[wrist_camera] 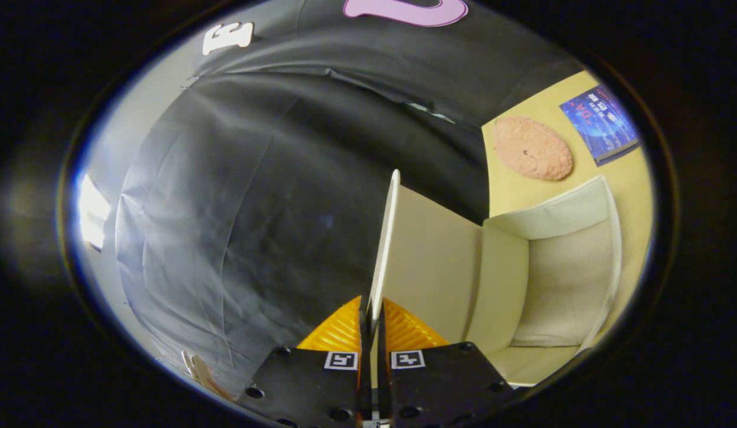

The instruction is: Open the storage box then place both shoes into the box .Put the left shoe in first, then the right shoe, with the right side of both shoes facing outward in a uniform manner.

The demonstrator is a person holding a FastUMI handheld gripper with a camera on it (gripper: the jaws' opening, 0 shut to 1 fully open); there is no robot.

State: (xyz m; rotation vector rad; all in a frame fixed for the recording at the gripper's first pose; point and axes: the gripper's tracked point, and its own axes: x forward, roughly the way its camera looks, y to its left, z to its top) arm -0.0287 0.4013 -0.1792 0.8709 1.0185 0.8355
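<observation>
The storage box (558,285) is lying open on the yellow tabletop (523,193), its pale fabric-lined inside facing the camera just ahead of the fingers and off to their right. Its lid (383,244) is standing edge-on to the camera, rising as a thin pale strip straight up from between the fingers, with its broad cream inner face (431,261) turning away toward the box's hollow. The gripper (371,315) is pinching the lid's near edge: both fingers are pressing in on it from either side, with only that thin panel between them. Beyond the box, further along the tabletop, a pinkish oval pad (532,148) with a rough, pebbly surface is lying flat, and just beside it, nearer the table's far corner, a blue booklet (600,122) is lying flat as well, the two apart from each other and from the box. The booth's black cloth wall (255,196) is hanging behind the lid, and a bright patch of light (92,217) is showing past the cloth's far side.
</observation>
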